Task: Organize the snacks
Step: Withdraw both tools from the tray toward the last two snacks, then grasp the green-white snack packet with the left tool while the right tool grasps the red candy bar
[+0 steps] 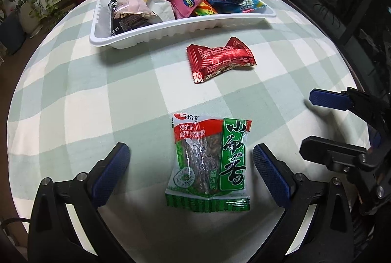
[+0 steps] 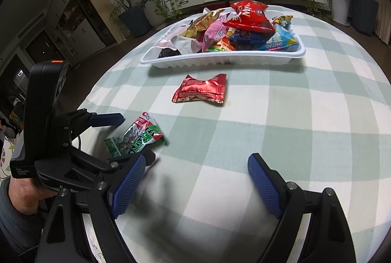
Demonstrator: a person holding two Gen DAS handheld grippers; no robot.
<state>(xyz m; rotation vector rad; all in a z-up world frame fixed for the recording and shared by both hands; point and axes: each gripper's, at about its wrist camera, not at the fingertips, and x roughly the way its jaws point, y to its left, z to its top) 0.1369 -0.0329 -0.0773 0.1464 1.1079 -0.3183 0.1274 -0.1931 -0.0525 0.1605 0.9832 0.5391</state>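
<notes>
Two packets lie flat: green seed packet (image 1: pixel 210 162), crinkled red packet (image 1: pixel 220 62).

Bare tablecloth (image 2: pixel 281 121) lies open right of the red packet (image 2: pixel 202 90); the tray (image 2: pixel 220 61) blocks the far side.

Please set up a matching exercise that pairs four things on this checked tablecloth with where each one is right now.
Things:
1. green snack packet
2. red foil packet
3. white tray
4. right gripper

Places:
A. lying alone on the cloth just in front of the tray
B. at the far side of the table, heaped with snacks
C. between the open fingers of the left gripper
D. open over bare cloth, holding nothing

Pairs: 1-C, 2-A, 3-B, 4-D
</notes>
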